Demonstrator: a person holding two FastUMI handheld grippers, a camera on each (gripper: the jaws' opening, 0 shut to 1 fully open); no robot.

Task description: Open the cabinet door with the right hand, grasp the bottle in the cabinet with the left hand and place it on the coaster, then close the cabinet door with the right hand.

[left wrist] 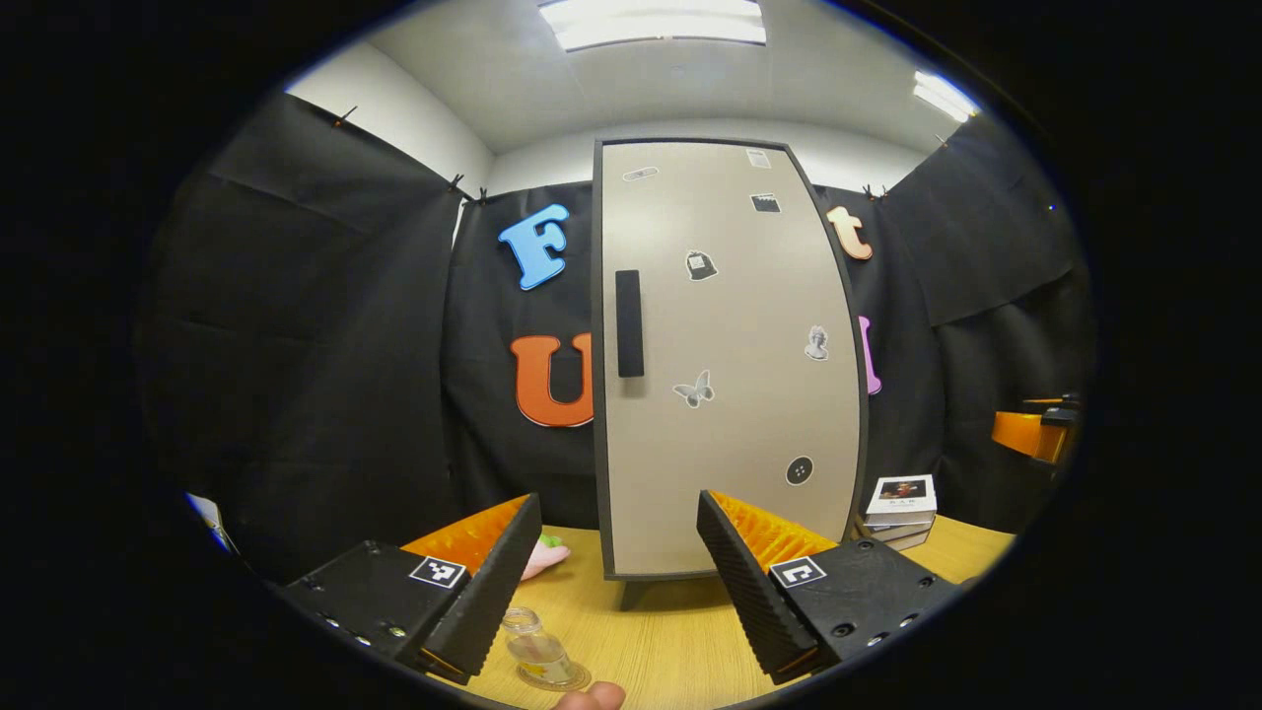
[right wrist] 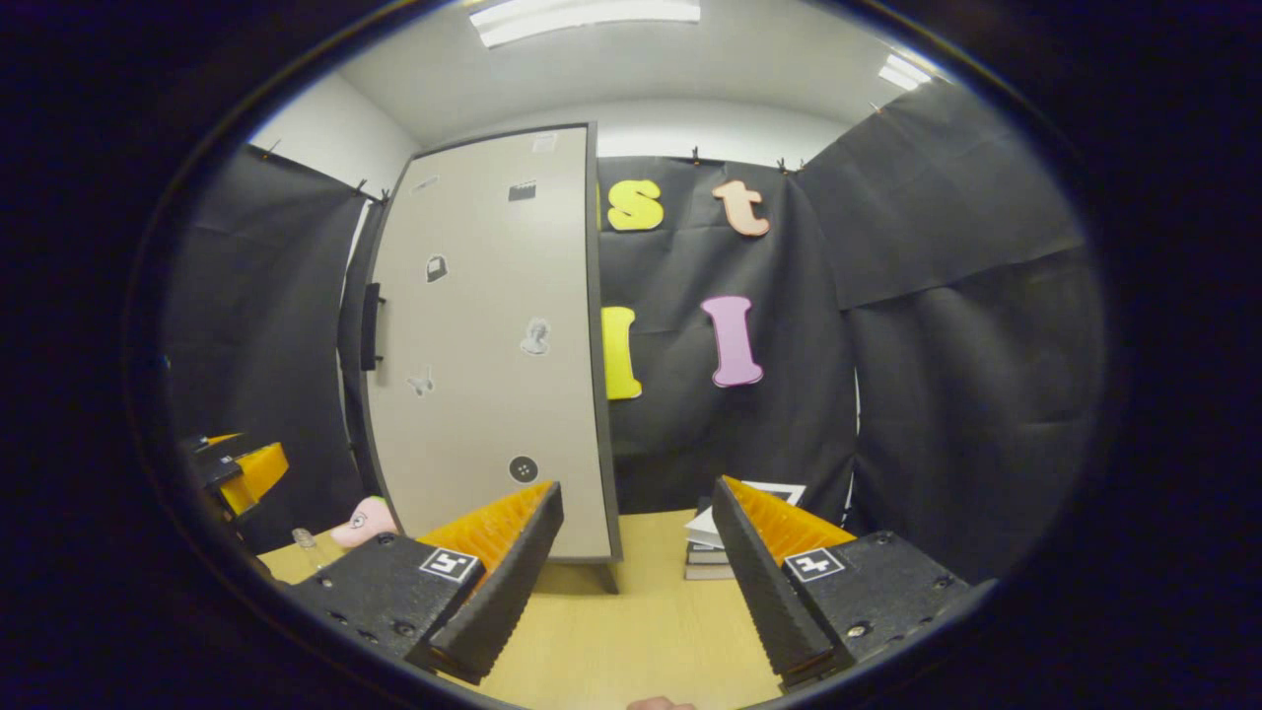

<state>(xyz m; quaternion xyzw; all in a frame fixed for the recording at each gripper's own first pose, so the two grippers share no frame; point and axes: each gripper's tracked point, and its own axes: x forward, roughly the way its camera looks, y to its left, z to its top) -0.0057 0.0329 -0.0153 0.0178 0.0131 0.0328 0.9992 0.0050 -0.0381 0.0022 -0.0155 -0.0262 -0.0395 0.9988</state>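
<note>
The tall beige cabinet point(left wrist: 730, 355) stands on the wooden table with its door shut; a dark vertical handle point(left wrist: 629, 323) sits near the door's left edge. A small clear bottle point(left wrist: 535, 648) stands upright on a round coaster point(left wrist: 562, 679) close in front of my left gripper point(left wrist: 619, 582), which is open and empty above it. In the right gripper view the cabinet point(right wrist: 493, 345) is at the left with its handle point(right wrist: 372, 326) on the far side. My right gripper point(right wrist: 636, 577) is open, holding nothing, back from the cabinet. The bottle point(right wrist: 304, 544) shows small at the lower left.
A stack of books point(left wrist: 900, 511) lies right of the cabinet, also the books point(right wrist: 725, 552) ahead of my right gripper. A pink soft toy point(left wrist: 544, 557) rests left of the cabinet foot. The other gripper point(right wrist: 242, 473) shows at the far left. A fingertip point(left wrist: 590, 697) peeks at the bottom.
</note>
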